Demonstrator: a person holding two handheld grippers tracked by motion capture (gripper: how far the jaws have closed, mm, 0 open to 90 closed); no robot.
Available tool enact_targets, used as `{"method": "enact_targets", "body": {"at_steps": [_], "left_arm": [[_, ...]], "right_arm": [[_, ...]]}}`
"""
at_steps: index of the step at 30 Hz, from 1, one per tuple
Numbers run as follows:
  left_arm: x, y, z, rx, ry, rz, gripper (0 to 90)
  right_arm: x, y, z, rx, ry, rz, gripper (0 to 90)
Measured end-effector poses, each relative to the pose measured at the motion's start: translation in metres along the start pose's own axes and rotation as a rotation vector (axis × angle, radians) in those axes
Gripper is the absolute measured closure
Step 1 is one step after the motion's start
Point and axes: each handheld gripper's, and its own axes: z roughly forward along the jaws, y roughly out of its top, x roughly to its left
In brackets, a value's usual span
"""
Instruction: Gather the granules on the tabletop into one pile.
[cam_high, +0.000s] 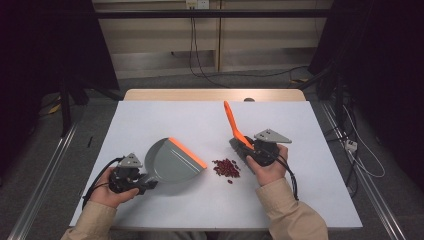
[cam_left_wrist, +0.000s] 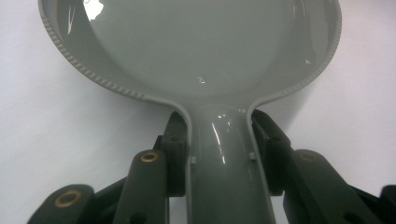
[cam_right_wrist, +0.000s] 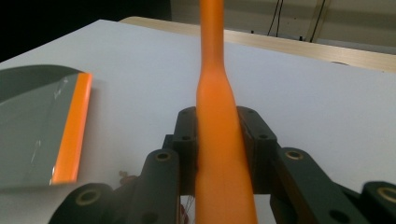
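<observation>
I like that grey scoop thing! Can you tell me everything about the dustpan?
The dustpan is grey, glossy plastic with a rounded, ribbed back rim and an orange strip along its straight front lip. Its pan looks empty. The left gripper is shut on its handle, one jaw on each side. It sits over the white table, lip pointing toward the small pile of red beans, not touching them.

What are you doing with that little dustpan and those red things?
A person is getting ready to sweep up. The left gripper is shut on the handle of a grey dustpan with an orange lip. The right gripper is shut on an orange brush handle. A small pile of red beans lies on the white table between them. The beans are not yet in the pan.
</observation>
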Motion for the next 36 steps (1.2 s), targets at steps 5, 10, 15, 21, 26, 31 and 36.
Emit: {"method": "enact_targets", "body": {"at_steps": [5,10,15,21,26,31,36], "left_arm": [[-0.010,0.003,0.006,0.020,-0.059,0.054,63.2],[-0.019,0.005,0.009,0.033,-0.091,0.097,63.2],[-0.027,0.006,0.011,0.043,-0.108,0.114,63.2],[-0.033,0.007,0.014,0.065,-0.125,0.139,63.2],[-0.037,0.008,0.019,0.063,-0.137,0.142,63.2],[-0.040,0.009,0.022,0.063,-0.153,0.152,63.1],[-0.042,0.010,0.025,0.071,-0.167,0.159,63.1]], "right_arm": [[-0.001,-0.001,0.003,0.006,0.001,-0.004,71.4],[-0.001,-0.001,0.003,0.002,0.005,-0.008,71.4],[-0.002,-0.001,0.003,-0.002,-0.001,-0.015,71.5],[0.000,-0.002,0.003,0.002,-0.003,-0.029,71.4],[0.002,-0.002,0.004,0.003,-0.008,-0.041,71.5],[0.003,-0.005,0.007,0.006,-0.022,-0.070,71.4],[0.007,-0.011,0.014,0.032,-0.034,-0.112,71.4]]}}
